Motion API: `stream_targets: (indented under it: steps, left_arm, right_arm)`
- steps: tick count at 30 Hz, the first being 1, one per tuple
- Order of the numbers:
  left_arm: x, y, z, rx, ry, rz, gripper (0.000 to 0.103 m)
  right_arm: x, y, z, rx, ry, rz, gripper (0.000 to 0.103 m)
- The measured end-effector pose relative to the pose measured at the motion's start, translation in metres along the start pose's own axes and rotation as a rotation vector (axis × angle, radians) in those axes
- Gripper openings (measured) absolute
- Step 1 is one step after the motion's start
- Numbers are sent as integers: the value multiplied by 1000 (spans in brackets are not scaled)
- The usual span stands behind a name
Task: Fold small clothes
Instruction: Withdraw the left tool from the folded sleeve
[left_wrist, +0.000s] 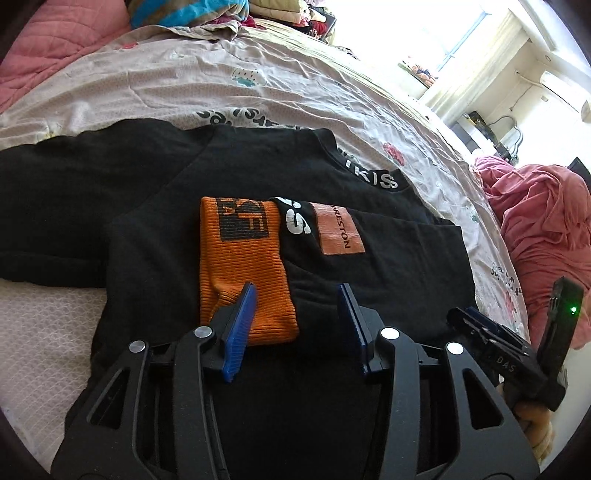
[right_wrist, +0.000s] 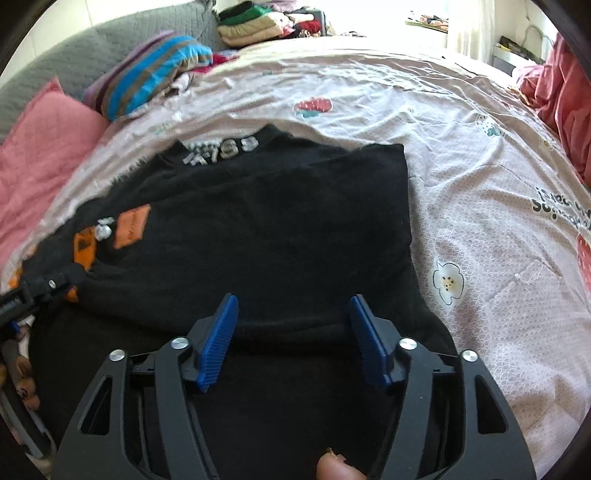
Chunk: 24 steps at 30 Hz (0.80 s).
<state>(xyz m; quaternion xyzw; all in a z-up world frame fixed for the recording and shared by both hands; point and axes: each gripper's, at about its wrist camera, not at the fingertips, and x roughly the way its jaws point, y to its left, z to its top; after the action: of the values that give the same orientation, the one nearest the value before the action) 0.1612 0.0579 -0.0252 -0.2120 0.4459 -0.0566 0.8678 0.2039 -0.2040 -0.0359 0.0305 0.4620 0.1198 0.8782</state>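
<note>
A black sweatshirt (left_wrist: 155, 206) lies on the bed, partly folded, with an orange ribbed cuff (left_wrist: 243, 273) and an orange patch (left_wrist: 338, 229) lying on top. My left gripper (left_wrist: 297, 291) is open, its left pad over the cuff's near end. In the right wrist view the same black sweatshirt (right_wrist: 266, 229) fills the middle, its right side folded in. My right gripper (right_wrist: 291, 302) is open above the garment's near part and holds nothing. The right gripper (left_wrist: 491, 343) also shows at the lower right of the left wrist view.
The pale printed bedsheet (right_wrist: 480, 184) spreads to the right and beyond. A pink pillow (right_wrist: 40, 155) and a striped folded blanket (right_wrist: 147, 77) lie at the far left. A pink quilt (left_wrist: 546, 236) is bunched at the right. Stacked clothes (right_wrist: 251, 26) sit at the back.
</note>
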Motion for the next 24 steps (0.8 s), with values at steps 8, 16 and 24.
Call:
stream_targets:
  steps: [8, 16, 24]
  left_arm:
    - [-21, -8, 5, 24, -49, 38, 68]
    - [-46, -6, 8, 35, -108, 116, 94]
    - [-63, 8, 9, 13, -134, 168, 94]
  right_arm:
    - [-21, 0, -1, 23, -41, 21, 78]
    - [-38, 10, 4, 24, -92, 45, 97]
    - [-53, 33, 10, -15, -144, 79, 98]
